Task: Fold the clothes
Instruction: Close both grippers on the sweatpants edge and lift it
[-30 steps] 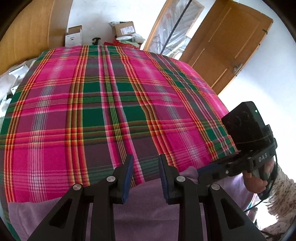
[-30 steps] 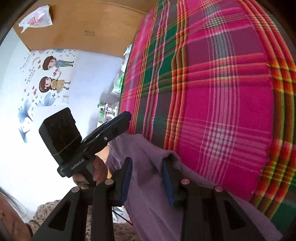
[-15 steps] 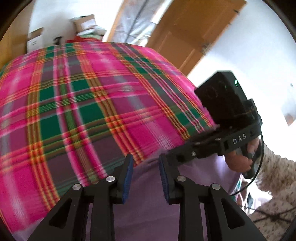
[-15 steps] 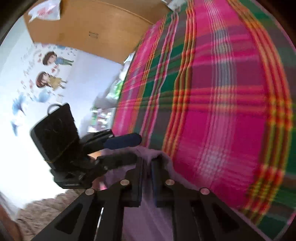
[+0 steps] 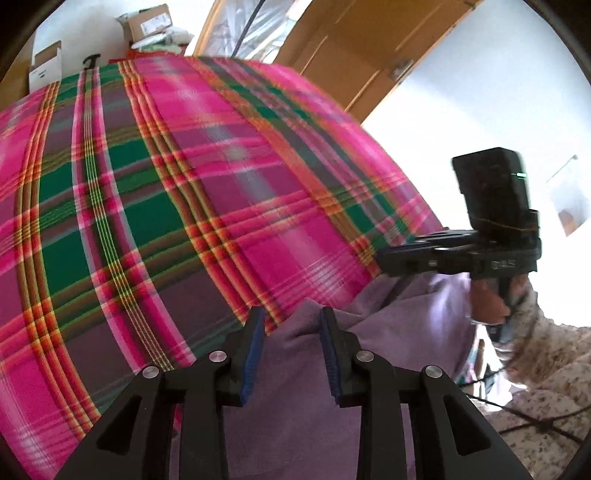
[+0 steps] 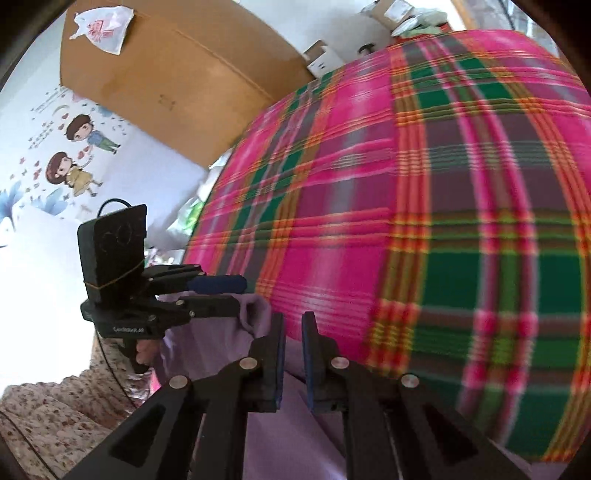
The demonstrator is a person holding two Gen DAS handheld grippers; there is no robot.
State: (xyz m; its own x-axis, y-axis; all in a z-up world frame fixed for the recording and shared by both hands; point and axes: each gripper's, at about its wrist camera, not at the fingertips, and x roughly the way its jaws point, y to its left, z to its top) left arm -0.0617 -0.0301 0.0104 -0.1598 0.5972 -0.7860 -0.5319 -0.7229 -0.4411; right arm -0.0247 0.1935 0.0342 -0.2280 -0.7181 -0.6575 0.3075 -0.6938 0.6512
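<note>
R gripper [image 6: 292, 325] pinched nearly together on the lilac garment's [image 5: 295, 424] edge, prob to carry it over for a fold. L gripper [image 5: 291, 321] jaws apart, fabric bunched between, pads not pressing. Garment lies at bed's [image 5: 184, 184] near edge on the plaid. Cardboard boxes [image 5: 147, 22] at back, contents unclear.

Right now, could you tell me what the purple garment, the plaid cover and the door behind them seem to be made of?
Purple garment: soft, matte knit or fleece, judging by its fuzzy surface and rounded folds.
Plaid cover: woven cloth, probably cotton; the stripes show as fine thread lines, with no sheen.
Door: wood or wood veneer with a smooth finish, orange-brown with panel grooves.
</note>
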